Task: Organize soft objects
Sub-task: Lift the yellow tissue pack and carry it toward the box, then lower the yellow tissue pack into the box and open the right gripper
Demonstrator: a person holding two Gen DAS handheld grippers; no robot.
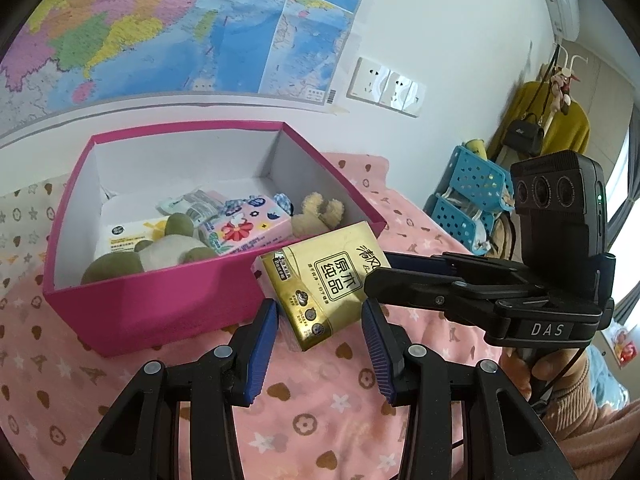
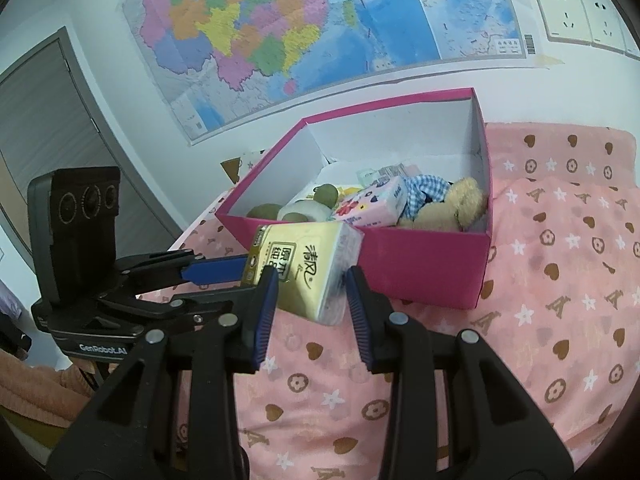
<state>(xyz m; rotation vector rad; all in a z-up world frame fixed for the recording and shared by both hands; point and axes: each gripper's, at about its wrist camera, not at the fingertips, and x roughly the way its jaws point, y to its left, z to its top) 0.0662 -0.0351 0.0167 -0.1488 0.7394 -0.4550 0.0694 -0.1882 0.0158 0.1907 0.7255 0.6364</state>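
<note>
A gold tissue pack (image 1: pixel 326 280) hangs tilted just in front of the pink box (image 1: pixel 160 308). My right gripper (image 2: pixel 310 300) is shut on the gold tissue pack (image 2: pixel 308 268) and holds it above the bed. It enters the left wrist view from the right (image 1: pixel 376 270). My left gripper (image 1: pixel 320 346) is open, its fingers on either side of the pack's lower end, not pressing it. The pink box (image 2: pixel 420 264) holds a pink tissue pack (image 2: pixel 372 202), a brown teddy (image 2: pixel 452 208), a green and white plush (image 1: pixel 160 254) and other packs.
The pink sheet with hearts and stars (image 2: pixel 560 280) covers the bed. A wall with a map (image 2: pixel 300 32) and sockets (image 1: pixel 386 84) stands behind the box. A blue basket rack (image 1: pixel 468 196) and a coat stand (image 1: pixel 548 120) are at the right.
</note>
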